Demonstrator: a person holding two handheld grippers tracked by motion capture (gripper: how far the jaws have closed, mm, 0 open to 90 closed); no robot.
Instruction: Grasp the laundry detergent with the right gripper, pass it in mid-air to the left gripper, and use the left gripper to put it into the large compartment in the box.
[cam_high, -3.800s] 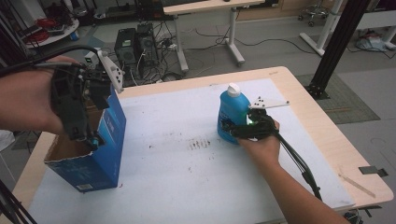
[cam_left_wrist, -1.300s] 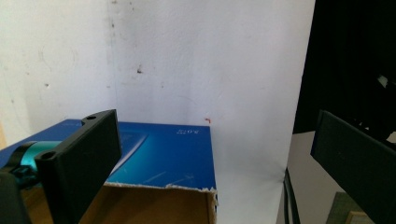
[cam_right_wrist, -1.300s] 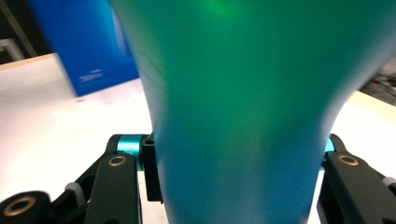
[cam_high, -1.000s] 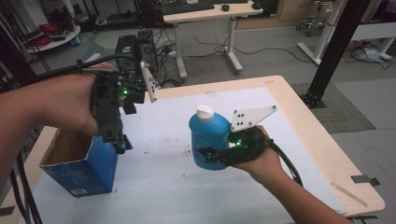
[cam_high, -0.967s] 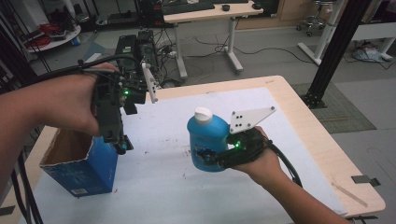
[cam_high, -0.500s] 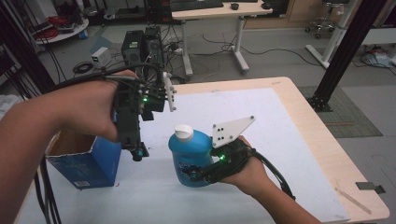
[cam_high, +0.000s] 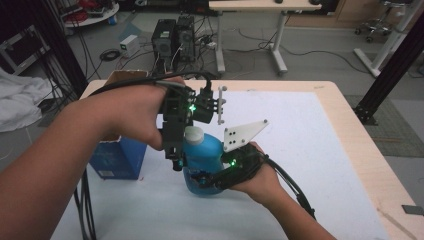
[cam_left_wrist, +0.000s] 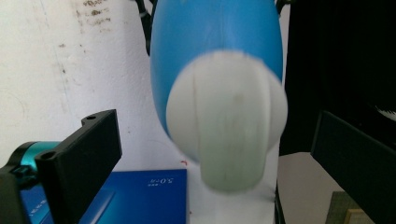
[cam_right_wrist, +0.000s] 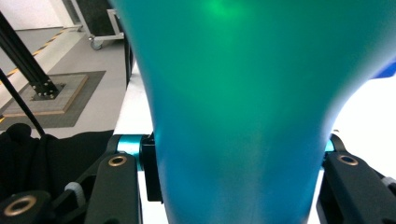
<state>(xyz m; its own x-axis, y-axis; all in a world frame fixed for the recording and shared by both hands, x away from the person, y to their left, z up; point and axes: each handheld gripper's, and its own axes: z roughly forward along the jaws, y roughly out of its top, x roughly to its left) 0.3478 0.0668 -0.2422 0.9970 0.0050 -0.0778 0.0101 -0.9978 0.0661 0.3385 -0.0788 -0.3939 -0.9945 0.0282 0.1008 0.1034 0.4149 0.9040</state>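
Above the table (cam_high: 320, 130), the blue bottle (cam_high: 202, 155) was clamped by the right gripper (cam_high: 207, 179), its white cap (cam_left_wrist: 227, 133) straddled by the left gripper's (cam_high: 176, 161) parted jaws; a skewed closing could have knocked it loose.

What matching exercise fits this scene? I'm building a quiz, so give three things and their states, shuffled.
Things:
1. blue bottle
2. white cap
3. blue box

States:
A. between the left tool's open jaws, untouched
B. standing on the table behind the left hand
C. clamped by the right tool

Pairs: 1-C, 2-A, 3-B
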